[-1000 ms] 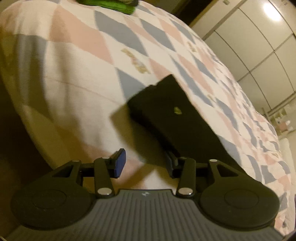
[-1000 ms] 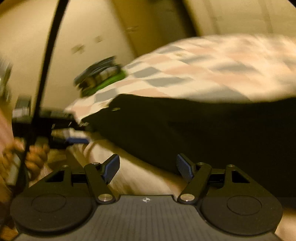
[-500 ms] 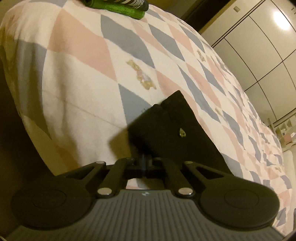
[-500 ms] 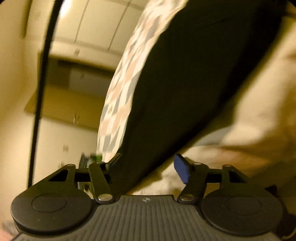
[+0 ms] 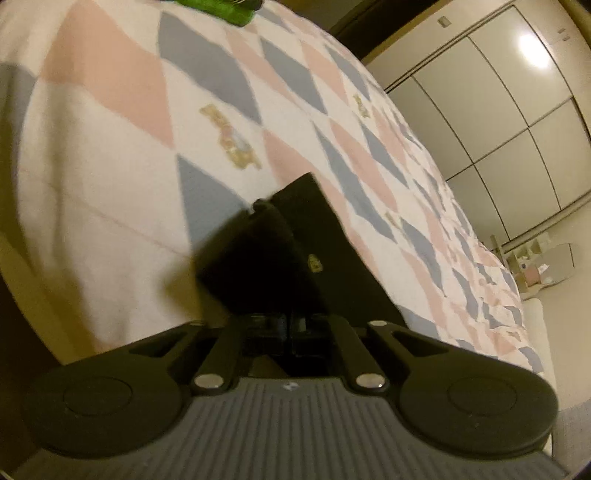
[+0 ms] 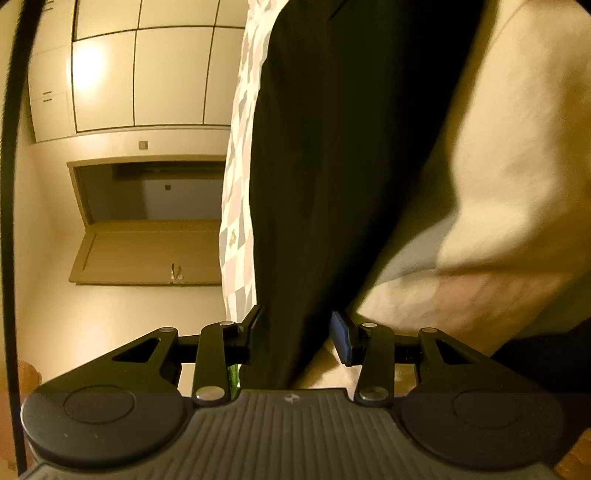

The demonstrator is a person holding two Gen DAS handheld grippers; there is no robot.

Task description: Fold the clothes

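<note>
Left gripper: your jaws are pressed together on the near edge of the black garment; the fold of dark cloth rises straight ahead of the pads.
Right gripper: rolled on its side; your jaws have just been closing and stand at a narrow gap with the garment's edge between them. The far pad lies at the cloth; the blue pad looks just apart from it, so judge this grip as not yet made.
Garment, place: it lies flat on the bed, running forward from both grippers; a small pale emblem shows just ahead of your left pads.
Task, done: as far as the views show, the garment is already a long narrow band, which suggests at least one lengthwise fold. The left end is secured.
Task, left: you still need to close the right grip, then carry the held edge over to shorten the band. How many folds remain cannot be told.
Other clothes: a green and dark striped bundle sits far ahead of your left gripper, at the bed's far end; whether it is folded cannot be told.
Containers: no basket, box or drawer for clothes shows. The wardrobe, well beyond the bed, has its doors closed; its contents are hidden.
</note>
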